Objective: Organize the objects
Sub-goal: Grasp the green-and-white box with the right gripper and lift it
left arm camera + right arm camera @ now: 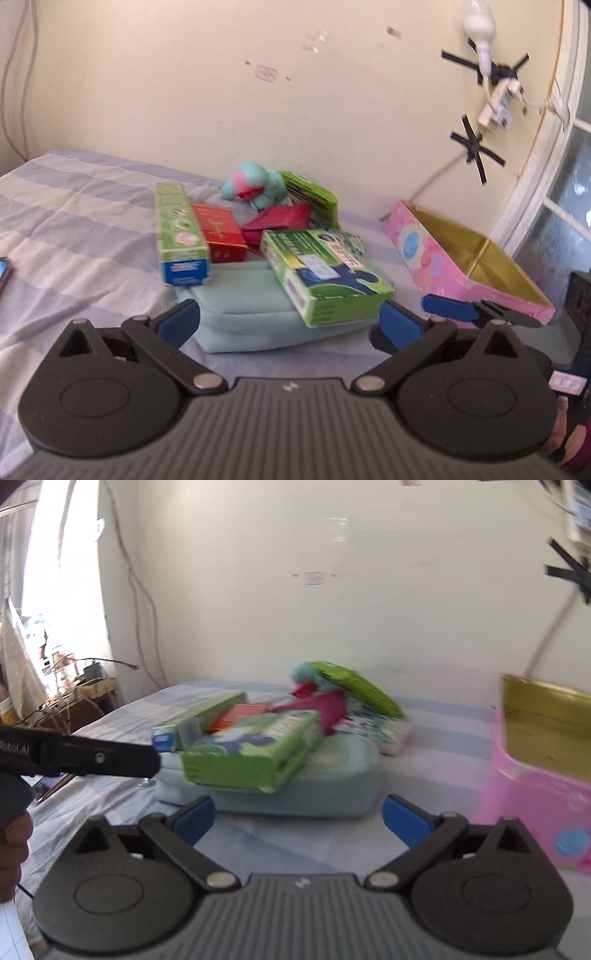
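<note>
we saw a pile of things on a bed (pixel 74 221) with a blue-and-white striped sheet, lying toward the edge of the bed that met the wall. at the bottom of the pile lay a pale teal pouch (pixel 243 314), and a green box (pixel 325 269) rested tilted on its top, one corner hanging over the pouch's near side. behind it a tall green carton (pixel 181 232) leaned beside a red box (pixel 221 232), with a magenta packet (pixel 280 221), a second green packet (pixel 310 192) and a teal plush toy (pixel 255 184) farther back toward the wall.

the left tongs (pixel 290 317) stood wide open and held nothing; their blue fingertips (pixel 181 317) sat on either side of the pouch's near end, and we could not tell whether they touched it. the green box's low corner lay between the two tips, just ahead of them.

the right tongs (pixel 297 818) were also spread wide and empty, with the pouch (pixel 295 794) just ahead of the gap and the green box (pixel 251 753) above it. this view was blurred. an open pink box (pixel 469 266) with a gold lining stood near the bed's right edge, well apart from the pile, and one blue tip of the right tongs (pixel 450 308) showed in front of its near end.
</note>
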A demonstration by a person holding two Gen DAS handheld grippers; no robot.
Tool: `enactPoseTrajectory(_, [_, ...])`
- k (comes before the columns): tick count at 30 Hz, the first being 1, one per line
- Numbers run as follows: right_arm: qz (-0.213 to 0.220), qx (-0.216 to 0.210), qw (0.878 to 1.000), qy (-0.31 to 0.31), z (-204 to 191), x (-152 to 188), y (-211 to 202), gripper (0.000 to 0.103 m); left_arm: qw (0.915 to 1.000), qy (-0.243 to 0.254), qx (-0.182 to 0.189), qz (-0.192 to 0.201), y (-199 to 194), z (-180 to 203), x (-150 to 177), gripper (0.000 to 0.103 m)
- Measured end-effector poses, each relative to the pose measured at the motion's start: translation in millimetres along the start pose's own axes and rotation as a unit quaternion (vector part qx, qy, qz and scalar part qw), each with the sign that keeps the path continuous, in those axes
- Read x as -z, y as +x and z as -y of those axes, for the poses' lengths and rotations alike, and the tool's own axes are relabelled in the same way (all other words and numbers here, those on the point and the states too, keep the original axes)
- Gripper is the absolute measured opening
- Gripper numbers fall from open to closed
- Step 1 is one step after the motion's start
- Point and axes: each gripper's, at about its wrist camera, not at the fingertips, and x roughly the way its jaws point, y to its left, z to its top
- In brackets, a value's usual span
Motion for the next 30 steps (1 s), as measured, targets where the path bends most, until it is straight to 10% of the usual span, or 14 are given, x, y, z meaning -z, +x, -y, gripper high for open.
enactPoseTrajectory(9, [0.02, -0.017, 0.999, 0.036, -30.9, -23.9, 35.3, 0.103, 0.9999, -0.004, -0.013, 0.004, -30.0, -36.4, 28.5, 0.103])
enactPoseTrajectory(18, [-0.022, 0.065, 0.998, -0.002, -42.4, -16.8, 77.4, 0.103, 0.9998, 0.016, -0.011, -0.007, -36.7, -44.4, 45.8, 0.103])
enactPoseTrajectory(30, [-0.006, 0.009, 1.0, -0.017, -23.5, -3.3, 36.8, 0.085, 0.9996, 0.02, 0.003, -0.019, -34.6, -32.2, 49.9, 0.103])
